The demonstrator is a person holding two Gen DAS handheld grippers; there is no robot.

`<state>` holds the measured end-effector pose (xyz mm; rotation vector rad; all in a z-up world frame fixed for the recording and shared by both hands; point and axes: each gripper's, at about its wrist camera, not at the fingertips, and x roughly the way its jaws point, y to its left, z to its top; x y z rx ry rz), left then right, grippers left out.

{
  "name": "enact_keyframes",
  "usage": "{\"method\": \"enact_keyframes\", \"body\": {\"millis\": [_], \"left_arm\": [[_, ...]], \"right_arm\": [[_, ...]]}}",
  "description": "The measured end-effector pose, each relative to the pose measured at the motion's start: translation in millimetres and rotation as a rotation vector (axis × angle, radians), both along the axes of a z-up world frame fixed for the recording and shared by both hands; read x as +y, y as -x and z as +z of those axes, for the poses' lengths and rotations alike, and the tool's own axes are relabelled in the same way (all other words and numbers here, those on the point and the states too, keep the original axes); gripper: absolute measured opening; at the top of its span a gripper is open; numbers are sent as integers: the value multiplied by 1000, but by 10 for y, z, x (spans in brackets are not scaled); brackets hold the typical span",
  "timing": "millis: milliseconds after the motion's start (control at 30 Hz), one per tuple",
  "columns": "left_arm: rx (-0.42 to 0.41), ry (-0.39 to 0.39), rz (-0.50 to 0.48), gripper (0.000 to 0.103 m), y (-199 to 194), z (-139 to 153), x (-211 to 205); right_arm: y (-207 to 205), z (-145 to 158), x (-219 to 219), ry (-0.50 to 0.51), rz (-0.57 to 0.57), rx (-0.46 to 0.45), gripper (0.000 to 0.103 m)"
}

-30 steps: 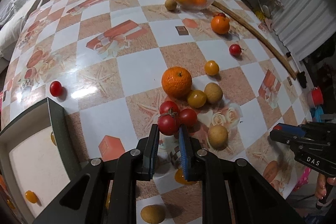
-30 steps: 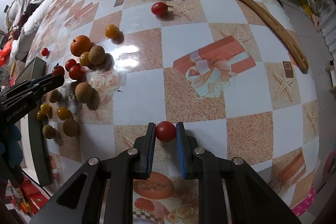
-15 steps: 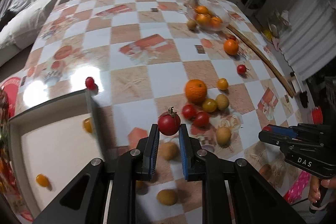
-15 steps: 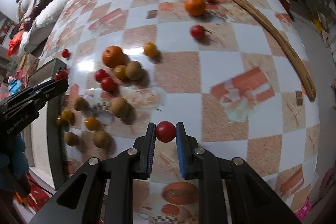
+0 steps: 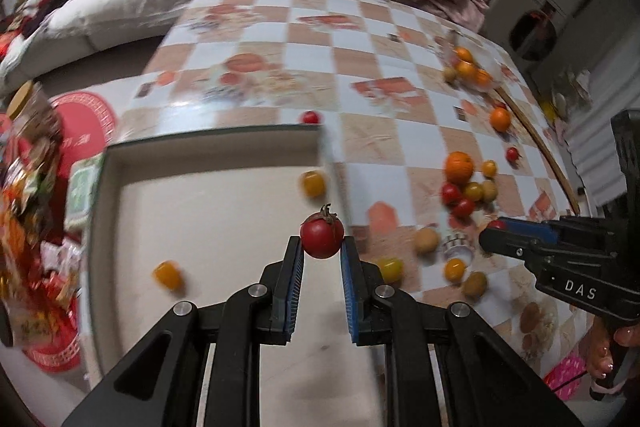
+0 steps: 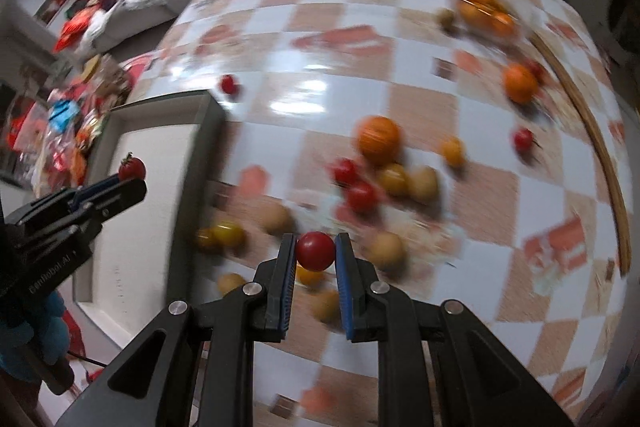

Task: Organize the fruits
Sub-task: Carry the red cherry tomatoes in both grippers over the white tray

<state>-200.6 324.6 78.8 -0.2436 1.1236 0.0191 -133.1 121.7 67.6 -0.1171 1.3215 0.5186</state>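
Note:
My left gripper is shut on a red tomato with a stem and holds it above the right part of a grey-rimmed tray. Two small yellow tomatoes lie in the tray. My right gripper is shut on a smooth red tomato above a loose cluster of fruit on the checked table. The left gripper also shows in the right wrist view over the tray.
A large orange, red and yellow tomatoes and brown fruits lie on the table right of the tray. A glass bowl of oranges stands at the far right. A wooden stick runs along the right edge. Snack packets lie left.
My left gripper has carried its tomato left, from over the fruit cluster to above the tray. My right gripper has carried its tomato left, over the fruit cluster near the tray.

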Motion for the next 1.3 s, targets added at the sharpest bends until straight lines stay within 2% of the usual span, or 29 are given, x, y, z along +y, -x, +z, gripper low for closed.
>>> {"method": "enact_keyframes", "body": {"millis": [333, 600, 867, 1233, 1267, 1300], "left_arm": [[21, -3, 158, 20, 465, -111, 544], [78, -23, 242, 20, 688, -388, 771], [114, -39, 270, 20, 693, -530, 812], [162, -94, 253, 21, 645, -599, 781], [164, -100, 253, 25, 648, -602, 778], [167, -103, 252, 40, 650, -600, 773]], "right_arm": [[123, 53, 928, -47, 190, 1, 21], [102, -139, 1506, -47, 272, 42, 21], [-22, -344, 1783, 1, 303, 38, 21], [-29, -531, 1848, 49, 323, 31, 22], [-28, -530, 1851, 50, 326, 30, 22], [-31, -529, 1851, 48, 328, 33, 24]]}}
